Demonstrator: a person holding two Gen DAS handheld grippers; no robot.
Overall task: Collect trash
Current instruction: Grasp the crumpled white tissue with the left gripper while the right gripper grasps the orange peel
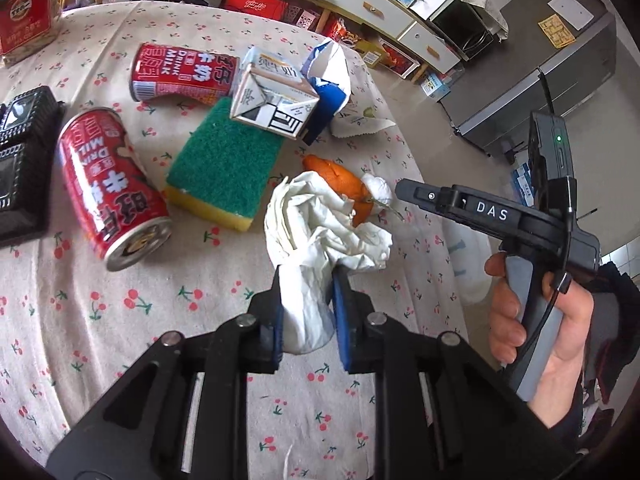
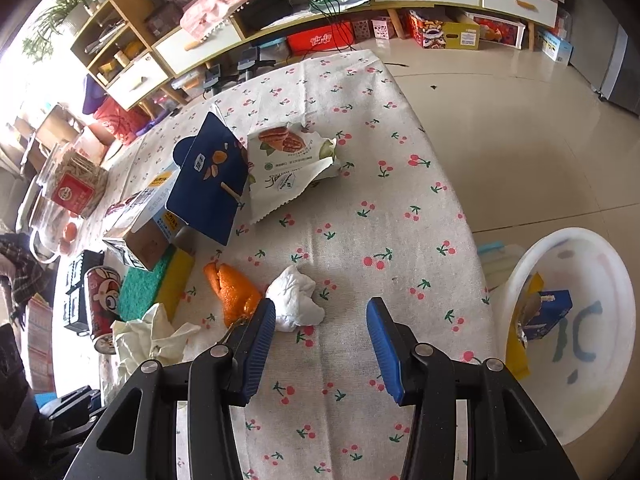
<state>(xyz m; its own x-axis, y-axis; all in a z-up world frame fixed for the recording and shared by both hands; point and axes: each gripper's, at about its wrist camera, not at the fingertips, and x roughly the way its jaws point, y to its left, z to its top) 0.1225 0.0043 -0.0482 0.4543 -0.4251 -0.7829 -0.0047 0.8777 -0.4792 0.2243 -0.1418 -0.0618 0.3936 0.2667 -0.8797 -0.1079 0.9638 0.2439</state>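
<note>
My left gripper (image 1: pixel 306 280) is shut on a crumpled white paper wad (image 1: pixel 320 232), also seen in the right wrist view (image 2: pixel 152 336). Beyond it lie an orange peel (image 1: pixel 340 184), a small white tissue ball (image 1: pixel 378 188), two red milk cans (image 1: pixel 112 188) (image 1: pixel 180 76), a milk carton (image 1: pixel 276 96) and a blue packet (image 1: pixel 330 96). My right gripper (image 2: pixel 322 316) is open and empty above the tablecloth, its left finger beside the tissue ball (image 2: pixel 296 300) and orange peel (image 2: pixel 236 292). A snack wrapper (image 2: pixel 288 168) lies farther back.
A white basin (image 2: pixel 576 344) stands on the floor right of the table, holding a blue carton (image 2: pixel 546 314). A green-yellow sponge (image 1: pixel 224 164) and a black tray (image 1: pixel 24 160) sit on the table. A jar with a red label (image 1: pixel 28 12) stands far left.
</note>
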